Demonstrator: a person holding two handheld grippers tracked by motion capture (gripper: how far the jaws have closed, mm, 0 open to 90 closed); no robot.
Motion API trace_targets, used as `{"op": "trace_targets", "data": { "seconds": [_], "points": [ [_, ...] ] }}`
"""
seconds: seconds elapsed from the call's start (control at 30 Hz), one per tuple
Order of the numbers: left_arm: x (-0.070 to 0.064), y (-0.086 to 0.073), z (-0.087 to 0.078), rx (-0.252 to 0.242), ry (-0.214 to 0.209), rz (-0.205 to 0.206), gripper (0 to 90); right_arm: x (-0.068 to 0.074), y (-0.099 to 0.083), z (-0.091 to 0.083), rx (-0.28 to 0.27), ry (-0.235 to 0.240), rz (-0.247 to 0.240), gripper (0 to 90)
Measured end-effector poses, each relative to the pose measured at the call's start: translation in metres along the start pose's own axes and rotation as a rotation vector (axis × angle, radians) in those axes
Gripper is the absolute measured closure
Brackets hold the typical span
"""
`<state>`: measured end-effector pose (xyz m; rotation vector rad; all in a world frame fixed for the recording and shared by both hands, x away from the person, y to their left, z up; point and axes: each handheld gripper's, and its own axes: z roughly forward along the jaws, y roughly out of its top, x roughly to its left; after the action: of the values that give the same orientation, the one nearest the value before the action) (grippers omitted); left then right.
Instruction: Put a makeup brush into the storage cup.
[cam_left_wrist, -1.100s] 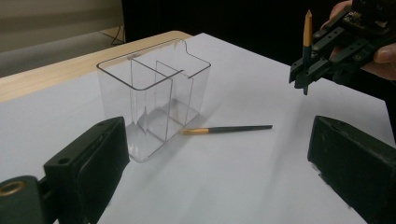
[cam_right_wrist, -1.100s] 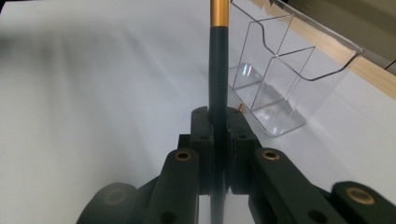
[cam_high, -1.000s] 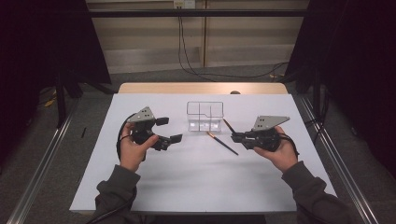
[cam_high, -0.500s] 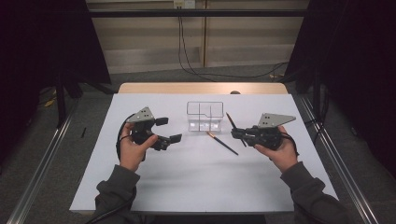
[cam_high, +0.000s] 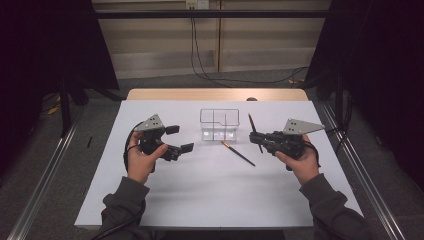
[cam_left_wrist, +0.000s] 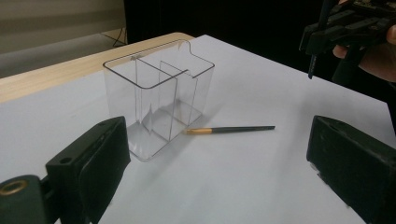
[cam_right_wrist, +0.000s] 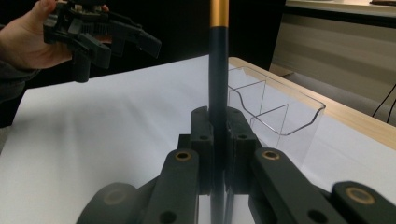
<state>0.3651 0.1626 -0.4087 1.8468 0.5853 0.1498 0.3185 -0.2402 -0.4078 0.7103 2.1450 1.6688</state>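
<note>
1. The landmark here is a clear plastic organizer (cam_high: 220, 125) sitting on the white-covered tabletop (cam_high: 215, 195). It's see-through and open on top, with thin divider walls splitting it into compartments; in the left gripper view (cam_left_wrist: 156, 105) you can look right through its walls.
2. One paintbrush on the tabletop (cam_high: 238, 153) is lying flat just in front of the organizer, toward the person, angled off to the organizer's right. It's got a dark handle and a gold-orange ferrule (cam_left_wrist: 198, 131), with the ferrule end pointing at the organizer's base and nearly touching it.
3. A second brush, the held paintbrush (cam_high: 254, 132), is sitting just right of the organizer. The right gripper view shows a dark handle (cam_right_wrist: 217, 79) with a gold band up top.
4. No readable brand, label or writing anywhere that I can make out.
5. The right claw (cam_high: 261, 141) is clenching that held brush, jaws pressed tight on the handle, hovering to the right of the organizer and pointing at it.
6. The left claw (cam_high: 179, 138) is hanging to the left of the organizer, jaws spread wide and gripping nothing.
7. Both forearms, in dark sleeves, are coming in from the near edge of the tabletop.
</note>
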Motion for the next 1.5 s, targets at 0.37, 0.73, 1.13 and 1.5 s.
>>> {"op": "trace_targets", "data": {
  "seconds": [0.37, 0.73, 1.13, 1.5],
  "points": [
    [0.001, -0.001, 0.001, -0.004, -0.008, -0.004, 5.6, 0.0, -0.001, 0.0, -0.069, -0.004, 0.025, 84.3],
    [0.0, -0.001, 0.001, -0.002, -0.004, 0.006, 5.6, -0.001, -0.001, -0.001, -0.136, -0.034, 0.055, 84.3],
    [-0.002, 0.0, 0.001, -0.007, -0.011, 0.016, 5.6, -0.002, -0.001, 0.002, -0.158, -0.055, 0.061, 84.3],
    [-0.003, 0.001, 0.001, -0.005, -0.007, 0.024, 5.3, -0.003, 0.001, 0.009, -0.14, -0.062, 0.051, 84.2]
  ]
}}
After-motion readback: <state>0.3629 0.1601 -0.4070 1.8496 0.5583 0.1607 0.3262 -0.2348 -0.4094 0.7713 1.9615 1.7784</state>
